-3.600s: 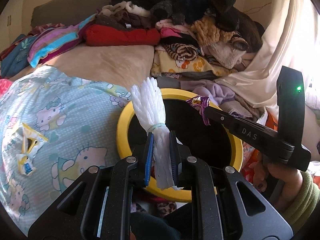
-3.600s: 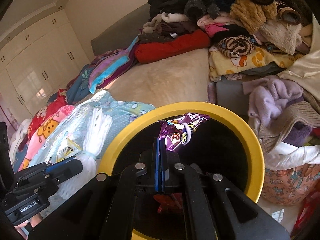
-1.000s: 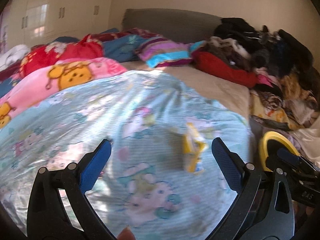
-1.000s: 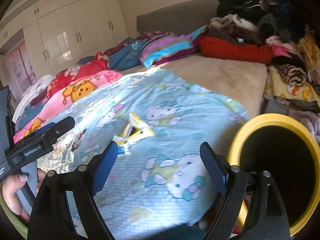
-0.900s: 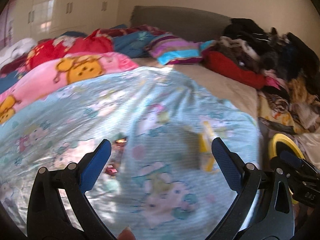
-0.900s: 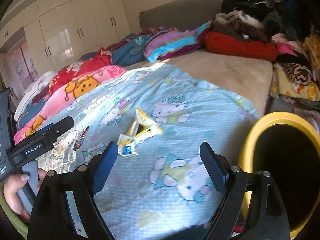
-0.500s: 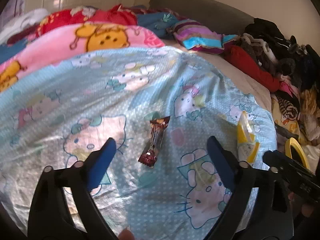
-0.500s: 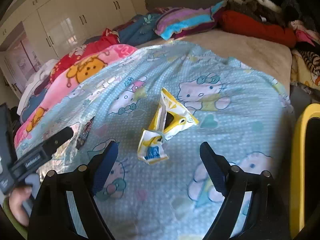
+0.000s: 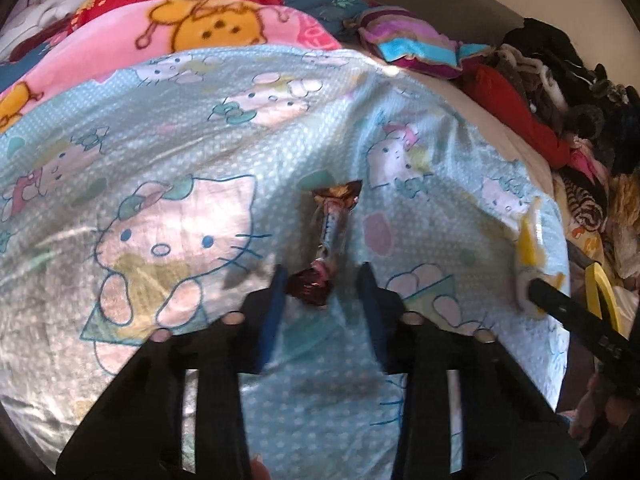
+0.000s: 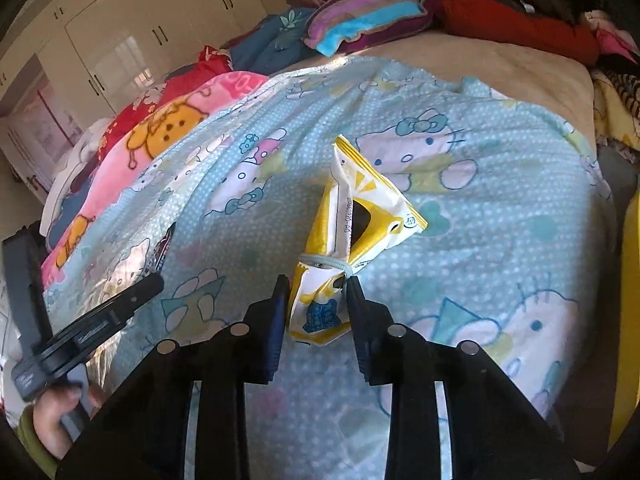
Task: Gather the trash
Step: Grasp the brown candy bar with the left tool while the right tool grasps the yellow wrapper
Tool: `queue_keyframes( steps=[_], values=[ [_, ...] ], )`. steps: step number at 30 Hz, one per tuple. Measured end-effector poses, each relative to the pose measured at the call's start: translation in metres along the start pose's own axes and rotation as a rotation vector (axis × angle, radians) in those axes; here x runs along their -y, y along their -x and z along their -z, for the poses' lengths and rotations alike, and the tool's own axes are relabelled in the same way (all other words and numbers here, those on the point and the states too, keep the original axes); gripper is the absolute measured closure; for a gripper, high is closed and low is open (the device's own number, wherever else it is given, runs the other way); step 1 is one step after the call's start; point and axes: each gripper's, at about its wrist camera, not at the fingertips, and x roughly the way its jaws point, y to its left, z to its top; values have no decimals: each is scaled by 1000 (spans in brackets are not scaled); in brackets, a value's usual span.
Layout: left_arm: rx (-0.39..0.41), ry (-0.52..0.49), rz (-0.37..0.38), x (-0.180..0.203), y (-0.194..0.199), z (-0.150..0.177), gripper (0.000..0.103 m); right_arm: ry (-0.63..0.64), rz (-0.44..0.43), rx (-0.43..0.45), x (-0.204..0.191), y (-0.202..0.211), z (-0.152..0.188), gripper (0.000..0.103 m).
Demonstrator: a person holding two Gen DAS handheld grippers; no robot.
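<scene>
Bed covered by light-blue cartoon-cat print sheet (image 9: 168,184), the landmark here. Past the sheet's far edge: pink cartoon-bear fleece blanket (image 9: 168,36) and a striped purple-and-turquoise pillow (image 10: 360,20); off its right edge, the rim of a yellow round bin (image 9: 600,292).

Left tool (image 9: 322,276) pitched steeply down onto the sheet's middle, jaws closing, both blue pads flanking the near twisted end of a dark brown-red shiny candy wrapper (image 9: 332,232) lying flat on the sheet; small gaps on both sides, not yet pinched.

Right tool (image 10: 316,286) also angled down, nearer the sheet's right side, jaws closing around the lower end of a crumpled yellow-and-white plastic snack packet (image 10: 352,220); pads look just touching it, firm squeeze can't tell.

Hand in green sleeve (image 10: 56,412) grips the left tool's handle at the sheet's left side.
</scene>
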Motion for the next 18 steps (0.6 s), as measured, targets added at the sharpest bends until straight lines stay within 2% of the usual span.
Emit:
queue_keyframes(
  steps=[2, 8, 18],
  values=[
    [1, 1, -2, 0, 2, 0, 88, -14, -3, 12, 5, 7, 3, 75],
    [36, -28, 31, 14, 17, -5, 89, -53, -26, 71, 20, 37, 7, 75],
    [82, -115, 151, 73, 41, -12, 89, 6, 33, 158, 33, 88, 12, 75]
  ],
)
